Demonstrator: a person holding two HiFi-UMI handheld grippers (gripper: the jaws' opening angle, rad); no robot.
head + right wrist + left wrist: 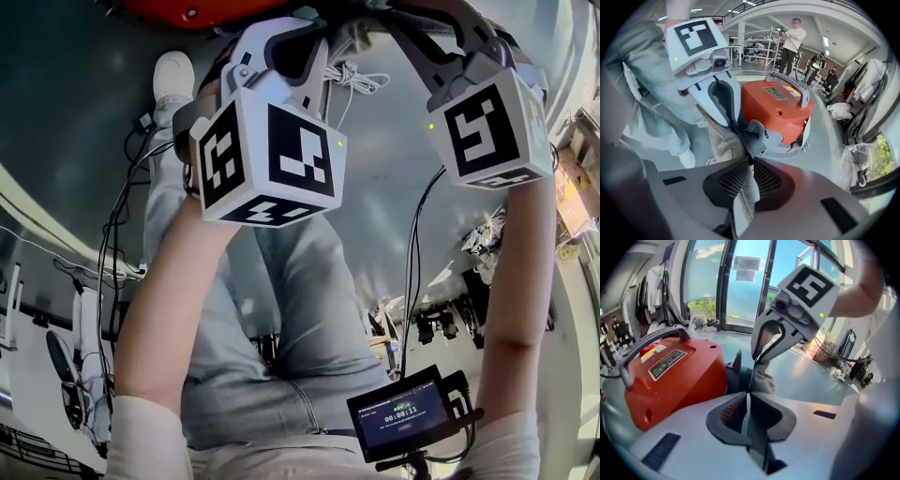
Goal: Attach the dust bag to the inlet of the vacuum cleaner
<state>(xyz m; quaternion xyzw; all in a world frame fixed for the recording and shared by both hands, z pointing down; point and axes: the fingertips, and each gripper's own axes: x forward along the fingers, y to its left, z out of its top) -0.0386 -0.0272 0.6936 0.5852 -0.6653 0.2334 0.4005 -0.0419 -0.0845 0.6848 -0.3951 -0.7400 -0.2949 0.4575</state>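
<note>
The red vacuum cleaner [776,110] stands on the grey floor, its dark grey inlet [757,136] facing me. The beige dust bag [723,140] hangs just in front of that inlet, between both grippers. My right gripper [751,164] is shut on a strip of the bag's mesh fabric. My left gripper [749,397] is shut on a thin edge of the bag [763,378], beside the vacuum cleaner [670,376]. In the head view, the marker cubes [267,155] hide both jaws and the bag. Only a sliver of the red body [202,9] shows at the top.
The person's legs and white shoe [173,75] are right below the grippers. Cables [117,234] trail over the floor at left. A small screen [408,412] sits at the waist. Glass doors [740,282] stand behind the vacuum, and people [792,40] stand far off.
</note>
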